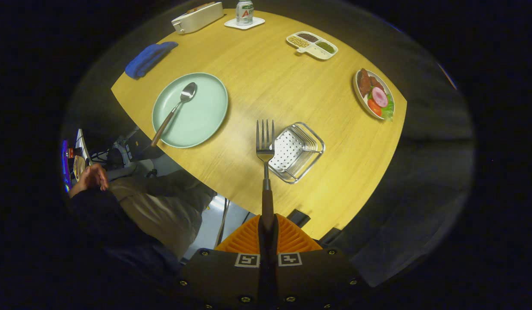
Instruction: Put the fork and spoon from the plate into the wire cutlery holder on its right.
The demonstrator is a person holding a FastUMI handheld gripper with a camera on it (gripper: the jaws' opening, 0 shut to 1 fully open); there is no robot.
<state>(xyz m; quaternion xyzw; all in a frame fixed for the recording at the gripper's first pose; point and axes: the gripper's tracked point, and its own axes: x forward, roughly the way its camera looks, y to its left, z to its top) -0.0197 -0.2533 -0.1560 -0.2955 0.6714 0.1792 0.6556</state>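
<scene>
My gripper [267, 224] is shut on the brown handle of a fork [265, 146], held high above the wooden table. The fork points straight ahead, its tines beside the left rim of the wire cutlery holder [297, 151], which stands with nothing in it, a perforated sheet showing inside. Left of the fork sits the pale green plate [205, 116]. A spoon [175, 107] with a brown handle lies across it, its handle end sticking out over the plate's near rim.
A folded blue cloth [149, 58], a white box [198, 17] and a can on a coaster [244, 13] line the far side. A divided snack tray [313, 44] and a food plate [375, 94] sit right. A seated person's hand [90, 177] is near the table's left edge.
</scene>
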